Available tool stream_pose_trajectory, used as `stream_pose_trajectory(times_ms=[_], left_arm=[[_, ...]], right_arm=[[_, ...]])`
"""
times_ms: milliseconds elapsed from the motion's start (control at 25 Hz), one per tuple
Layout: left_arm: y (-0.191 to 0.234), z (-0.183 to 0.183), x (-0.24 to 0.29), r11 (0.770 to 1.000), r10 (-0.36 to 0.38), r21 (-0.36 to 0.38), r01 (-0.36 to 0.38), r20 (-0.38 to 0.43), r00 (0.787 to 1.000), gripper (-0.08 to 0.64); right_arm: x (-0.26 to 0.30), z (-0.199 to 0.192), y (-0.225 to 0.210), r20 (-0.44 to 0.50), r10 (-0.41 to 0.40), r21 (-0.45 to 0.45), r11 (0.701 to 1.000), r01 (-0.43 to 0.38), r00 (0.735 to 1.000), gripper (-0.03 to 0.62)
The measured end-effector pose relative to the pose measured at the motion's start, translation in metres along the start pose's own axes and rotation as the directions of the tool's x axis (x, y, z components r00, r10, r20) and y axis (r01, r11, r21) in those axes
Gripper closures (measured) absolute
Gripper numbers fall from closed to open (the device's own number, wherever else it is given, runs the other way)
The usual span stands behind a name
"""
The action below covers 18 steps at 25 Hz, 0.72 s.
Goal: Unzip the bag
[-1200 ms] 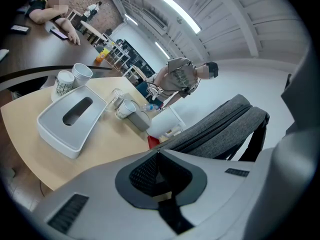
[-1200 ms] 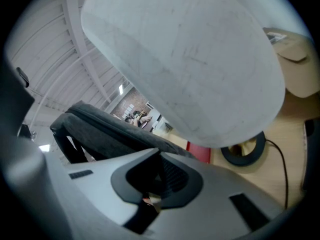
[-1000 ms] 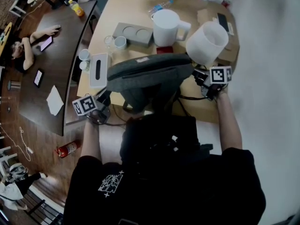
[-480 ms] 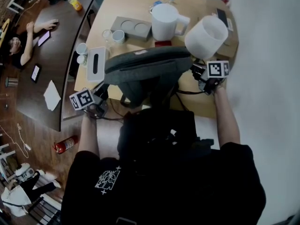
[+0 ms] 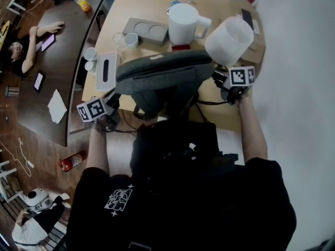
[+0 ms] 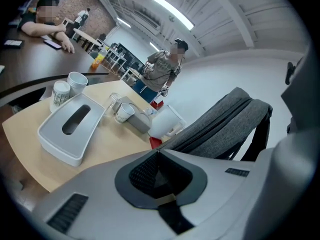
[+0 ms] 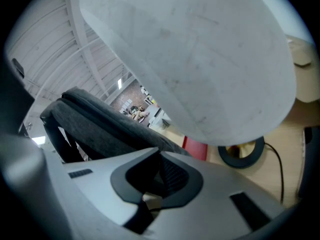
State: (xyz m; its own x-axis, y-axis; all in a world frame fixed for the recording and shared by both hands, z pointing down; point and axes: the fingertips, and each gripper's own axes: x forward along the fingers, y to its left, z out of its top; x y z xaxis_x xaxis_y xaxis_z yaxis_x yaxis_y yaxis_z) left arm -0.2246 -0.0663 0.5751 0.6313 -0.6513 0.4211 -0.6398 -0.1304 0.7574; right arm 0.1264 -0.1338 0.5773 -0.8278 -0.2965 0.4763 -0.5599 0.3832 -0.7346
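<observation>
Two grippers, yeah? What are the fingers doing, and where's the bag point(image 5: 157, 77)? —mo

Both pairs are pressed together, nothing between them. The left gripper point(image 6: 157, 151) is just beside the bag's left end, the right gripper point(image 7: 160, 151) just beside its right end, with the white bucket point(image 5: 230, 40) close by. The grey bag sits at the tabletop's point(image 5: 141, 4) near edge, between the two. Behind it there's a white jug point(image 5: 184, 24), plus a tissue box point(image 5: 106, 71) by the left edge. —kit
</observation>
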Motion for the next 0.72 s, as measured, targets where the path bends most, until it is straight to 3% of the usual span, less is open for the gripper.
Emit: stream_pose_trajectory(times_ms=[120,200,280,400,720], left_arm=[[-0.011,0.009,0.0,0.999,0.014,0.047,-0.015,0.004,1.0,0.553],[-0.018,0.02,-0.002,0.999,-0.004,0.05,0.003,0.027,1.0,0.496],[-0.025,0.031,-0.006,0.998,-0.021,0.063,0.019,0.047,0.999,0.471],[-0.047,0.049,-0.012,0.992,-0.036,0.121,0.029,0.061,0.998,0.471],[-0.115,0.105,-0.03,0.965,-0.106,0.256,0.056,0.185,0.977,0.472]], right_arm=[[-0.001,0.002,0.009,-0.012,0.009,-0.034,0.999,-0.009,1.0,0.549],[-0.006,0.01,0.018,-0.007,0.017,-0.081,0.997,-0.018,1.0,0.531],[-0.012,0.017,0.022,0.017,0.025,-0.073,0.997,-0.024,1.0,0.531],[-0.027,0.031,0.029,0.071,0.015,-0.075,0.997,-0.01,0.997,0.531],[-0.072,0.089,0.101,0.265,-0.003,-0.255,0.964,0.073,0.964,0.531]])
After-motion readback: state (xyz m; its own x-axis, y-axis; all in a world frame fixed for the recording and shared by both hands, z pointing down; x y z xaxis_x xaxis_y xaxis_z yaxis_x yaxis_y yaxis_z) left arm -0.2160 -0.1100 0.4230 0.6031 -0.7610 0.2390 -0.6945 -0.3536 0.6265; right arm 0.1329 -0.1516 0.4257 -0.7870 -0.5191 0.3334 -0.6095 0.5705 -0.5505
